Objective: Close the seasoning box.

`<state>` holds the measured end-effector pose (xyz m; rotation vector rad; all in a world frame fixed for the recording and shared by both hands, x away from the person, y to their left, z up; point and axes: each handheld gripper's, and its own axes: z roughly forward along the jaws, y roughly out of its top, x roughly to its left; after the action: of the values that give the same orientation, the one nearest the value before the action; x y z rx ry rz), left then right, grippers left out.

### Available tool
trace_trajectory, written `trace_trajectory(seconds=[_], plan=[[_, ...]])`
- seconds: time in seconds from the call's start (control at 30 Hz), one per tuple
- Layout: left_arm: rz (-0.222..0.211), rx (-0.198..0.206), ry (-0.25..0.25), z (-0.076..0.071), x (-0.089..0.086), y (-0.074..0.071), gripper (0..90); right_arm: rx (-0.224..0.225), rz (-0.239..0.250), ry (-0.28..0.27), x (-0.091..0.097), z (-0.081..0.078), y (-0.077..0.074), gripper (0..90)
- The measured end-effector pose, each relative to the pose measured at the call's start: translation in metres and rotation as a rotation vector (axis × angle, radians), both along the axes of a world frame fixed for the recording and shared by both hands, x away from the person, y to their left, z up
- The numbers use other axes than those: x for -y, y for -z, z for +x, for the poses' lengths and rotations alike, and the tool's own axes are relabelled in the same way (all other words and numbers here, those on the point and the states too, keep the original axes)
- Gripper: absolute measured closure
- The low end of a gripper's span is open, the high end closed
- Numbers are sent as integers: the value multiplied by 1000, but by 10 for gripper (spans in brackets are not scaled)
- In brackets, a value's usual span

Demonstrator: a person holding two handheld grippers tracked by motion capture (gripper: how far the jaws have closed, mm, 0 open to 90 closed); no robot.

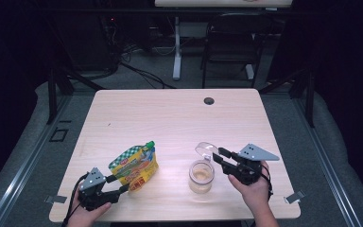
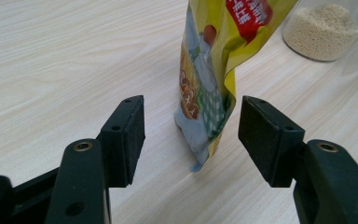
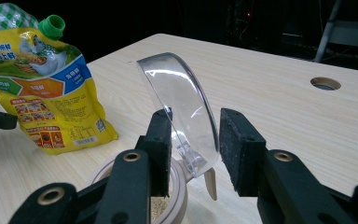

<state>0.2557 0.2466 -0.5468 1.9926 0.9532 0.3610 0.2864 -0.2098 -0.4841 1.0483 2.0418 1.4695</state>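
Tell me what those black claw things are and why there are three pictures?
A person sits at a wooden table and holds a two-jaw grabber in each hand. One picture comes from a camera up high. The other two come from small cameras riding on the grabbers, looking along their black jaws.

On the table stands a yellow pouch with a green cap, and a clear jar with pale grains inside. The jar's clear lid is flipped up on its hinge.

The left gripper is open, with the pouch's bottom edge between its jaws, not touching. The right gripper has the lid between its jaws; one pad touches it, the other stands just apart.
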Motion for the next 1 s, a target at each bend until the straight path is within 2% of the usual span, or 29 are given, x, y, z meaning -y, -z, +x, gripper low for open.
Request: trace_trajectory(seconds=[0.07, 0.13, 0.3, 0.4, 0.67, 0.7, 1.0], plan=[[-6, -3, 1, 0, 0, 0, 414, 7, -1, 8, -1, 0, 0, 656], [6, 1, 10, 0, 1, 0, 415, 18, -17, 16, -3, 0, 0, 663], [9, 4, 19, -2, 2, -2, 415, 13, -35, 19, -6, 1, -3, 663], [5, 9, 17, -1, 2, -2, 415, 20, -89, 7, -9, -2, -6, 657], [-7, 12, 6, -2, -2, -4, 415, 40, -157, -7, -16, -10, -9, 626], [2, 9, 11, -1, -3, -5, 415, 41, -165, -7, -16, -11, -9, 620], [-8, 12, 1, -2, -1, -5, 414, 70, -176, -13, -22, -21, -3, 555]])
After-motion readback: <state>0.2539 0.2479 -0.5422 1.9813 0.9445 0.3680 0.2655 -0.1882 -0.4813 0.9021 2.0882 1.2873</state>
